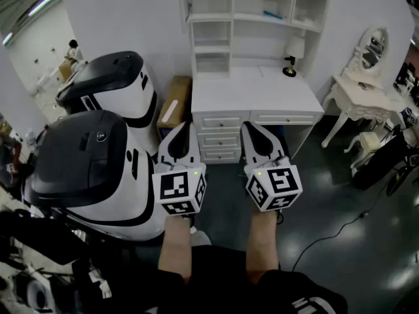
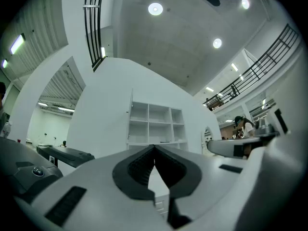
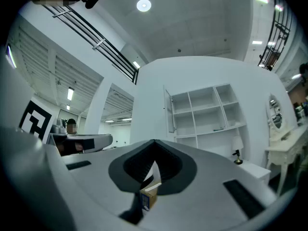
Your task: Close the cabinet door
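work has not begun: the cabinet door (image 3: 169, 110) stands ajar, while the left gripper (image 1: 184, 131) and right gripper (image 1: 249, 129) hover well short of it, jaws together and holding nothing.

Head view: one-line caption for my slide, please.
Left tool and right tool, both shut, held side by side facing the white desk and its shelf unit, cabinet door open.

We are reading no words, brands or numbers anywhere; the left cube (image 1: 180, 190) and the right cube (image 1: 275, 187), before the desk (image 1: 262, 97), are showing only black-and-white square patterns.
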`<action>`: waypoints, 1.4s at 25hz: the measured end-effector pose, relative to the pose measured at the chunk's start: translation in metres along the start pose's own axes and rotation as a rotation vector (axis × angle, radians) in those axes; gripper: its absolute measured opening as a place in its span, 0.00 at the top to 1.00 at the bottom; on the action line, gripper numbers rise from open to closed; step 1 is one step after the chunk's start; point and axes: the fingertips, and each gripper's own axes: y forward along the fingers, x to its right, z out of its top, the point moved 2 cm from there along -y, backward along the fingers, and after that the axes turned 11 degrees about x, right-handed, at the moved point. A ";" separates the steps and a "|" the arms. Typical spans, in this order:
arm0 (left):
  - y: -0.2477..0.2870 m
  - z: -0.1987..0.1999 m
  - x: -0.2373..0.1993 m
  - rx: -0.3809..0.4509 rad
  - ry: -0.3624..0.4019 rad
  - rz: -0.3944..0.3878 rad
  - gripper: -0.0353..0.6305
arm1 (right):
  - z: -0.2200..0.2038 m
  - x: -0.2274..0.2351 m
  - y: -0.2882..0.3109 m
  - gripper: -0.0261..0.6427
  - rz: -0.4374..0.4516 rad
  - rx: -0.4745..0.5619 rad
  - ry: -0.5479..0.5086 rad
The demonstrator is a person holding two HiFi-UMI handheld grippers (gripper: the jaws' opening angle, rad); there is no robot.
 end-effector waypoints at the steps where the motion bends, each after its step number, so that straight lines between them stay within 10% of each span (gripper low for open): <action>1: 0.002 0.000 0.000 -0.002 0.000 -0.001 0.93 | -0.001 0.001 0.001 0.94 0.002 -0.003 0.002; 35: 0.093 -0.092 -0.081 -0.122 -0.029 0.090 0.93 | -0.100 0.029 0.124 0.94 0.051 -0.066 0.127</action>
